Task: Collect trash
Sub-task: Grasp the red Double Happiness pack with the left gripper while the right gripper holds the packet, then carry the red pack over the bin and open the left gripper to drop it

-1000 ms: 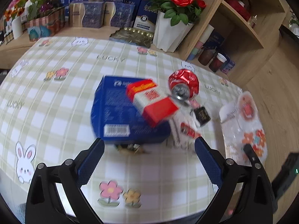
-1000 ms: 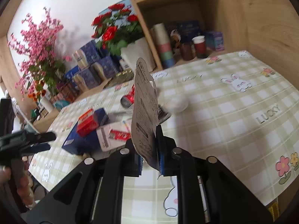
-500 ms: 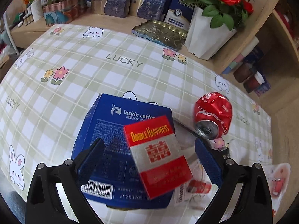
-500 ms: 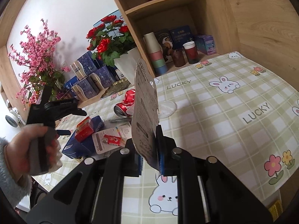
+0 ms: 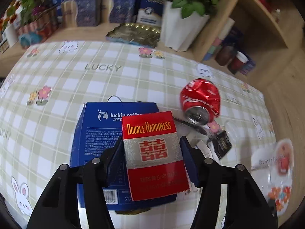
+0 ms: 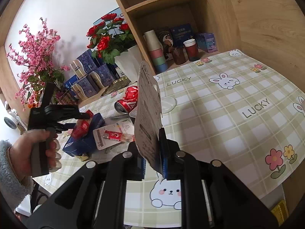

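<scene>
My left gripper (image 5: 151, 148) is shut on a red and silver Double Happiness cigarette pack (image 5: 154, 152), its pads pressing both sides; the pack lies on a blue luckin coffee box (image 5: 95, 133). A crushed red cola can (image 5: 200, 101) lies to the right of it. My right gripper (image 6: 154, 152) is shut on a flat card blister package (image 6: 148, 106) and holds it upright above the table. The right wrist view also shows the left gripper (image 6: 83, 120) at the pack (image 6: 81, 128) on the box.
A white card with a red lighter (image 6: 112, 135), a small black wrapper (image 5: 221, 145) and a clear printed package (image 5: 276, 168) lie near the can. A white vase of roses (image 5: 181, 28), blue boxes (image 5: 89, 11) and shelf cups (image 6: 156, 53) stand at the back of the checked tablecloth (image 6: 238, 95).
My left gripper has moved in over the blue box and closed its fingers on the cigarette pack. My right gripper has kept its hold on the card package, lifted slightly.
</scene>
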A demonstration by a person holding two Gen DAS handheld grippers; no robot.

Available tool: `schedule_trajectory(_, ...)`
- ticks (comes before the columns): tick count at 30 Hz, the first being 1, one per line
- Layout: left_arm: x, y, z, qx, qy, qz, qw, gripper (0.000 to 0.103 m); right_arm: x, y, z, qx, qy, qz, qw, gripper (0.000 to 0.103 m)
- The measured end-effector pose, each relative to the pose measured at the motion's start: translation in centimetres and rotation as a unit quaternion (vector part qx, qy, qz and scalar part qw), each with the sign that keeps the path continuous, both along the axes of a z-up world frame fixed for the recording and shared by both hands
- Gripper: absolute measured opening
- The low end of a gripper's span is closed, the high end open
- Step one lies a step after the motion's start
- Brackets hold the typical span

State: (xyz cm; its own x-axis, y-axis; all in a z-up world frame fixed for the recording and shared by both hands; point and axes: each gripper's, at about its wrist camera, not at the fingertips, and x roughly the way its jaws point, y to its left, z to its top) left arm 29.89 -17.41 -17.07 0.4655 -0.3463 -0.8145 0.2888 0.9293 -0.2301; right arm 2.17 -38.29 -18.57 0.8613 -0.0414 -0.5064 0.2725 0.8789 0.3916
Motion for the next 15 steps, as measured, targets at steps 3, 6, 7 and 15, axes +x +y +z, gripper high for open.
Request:
schedule_trajectory(3, -1.8, 1.2, 1.1, -0.019, -0.013, -0.028, 0.9993, 0.057, -0.1, 0.8, 0.3, 0.002, -0.002, 0.006, 1.000, 0.016)
schedule_trajectory(6, -3.7, 2.3, 1.9, -0.034, -0.017, -0.046, 0.9982, 0.057, -0.3, 1.6, 0.6, 0.004, -0.006, 0.011, 1.000, 0.016)
schedule_trajectory(7, -4.6, 2.7, 2.3, -0.034, -0.022, -0.054, 0.9977, 0.057, -0.5, 2.0, 0.7, 0.007, -0.008, 0.014, 1.000, 0.016)
schedule_trajectory(15, -12.3, 5.8, 5.0, -0.006, -0.078, -0.130, 0.9885, 0.056, -2.2, 5.3, 2.2, 0.017, -0.011, 0.052, 0.998, 0.016)
